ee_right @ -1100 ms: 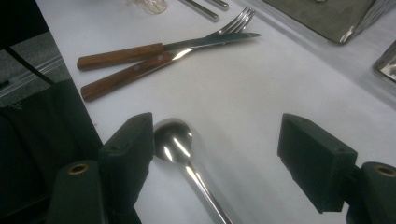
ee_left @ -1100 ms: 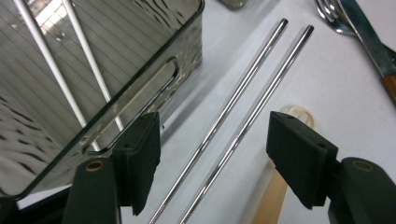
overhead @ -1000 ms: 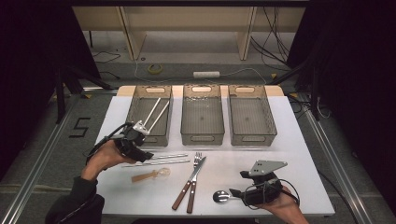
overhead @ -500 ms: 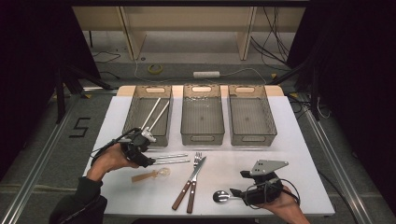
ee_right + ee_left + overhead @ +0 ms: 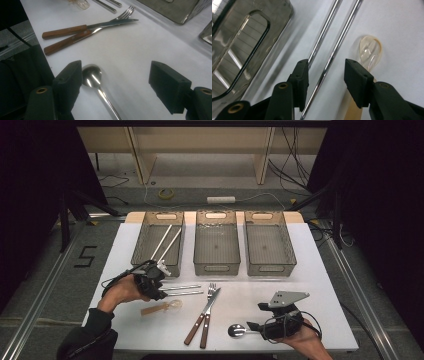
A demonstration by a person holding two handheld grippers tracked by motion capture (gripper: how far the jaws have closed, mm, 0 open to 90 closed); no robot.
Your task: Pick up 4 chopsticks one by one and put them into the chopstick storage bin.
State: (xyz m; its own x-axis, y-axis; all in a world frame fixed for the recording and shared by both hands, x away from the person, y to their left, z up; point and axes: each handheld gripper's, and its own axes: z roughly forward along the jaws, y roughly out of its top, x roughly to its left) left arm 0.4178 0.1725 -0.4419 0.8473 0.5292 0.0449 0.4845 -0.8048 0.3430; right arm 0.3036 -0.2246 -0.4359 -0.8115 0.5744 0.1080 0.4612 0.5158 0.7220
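Observation:
Two metal chopsticks (image 5: 184, 290) lie side by side on the white table (image 5: 310, 270) in front of the left bin. My left gripper (image 5: 161, 291) is at their left ends. In the left gripper view its jaws (image 5: 325, 67) have just been closing and straddle one metal chopstick (image 5: 329, 62) without pressing it; the other chopstick (image 5: 322, 32) runs behind the left pad. A clear plastic spoon (image 5: 369, 51) lies just beyond. My right gripper (image 5: 254, 326) rests open at the front right, with a metal spoon (image 5: 92, 75) between its pads, close to the left one.
Three grey bins stand in a row at the back; the left bin (image 5: 142, 245) holds two white chopsticks (image 5: 165, 242), while the middle bin (image 5: 216, 242) and right bin (image 5: 269, 242) look bare. A wooden-handled fork and knife (image 5: 202, 317) lie at the front centre.
My left hand has come down from the left bin's front edge to the metal chopsticks, and its jaws have narrowed around one. The right hand has stayed put.

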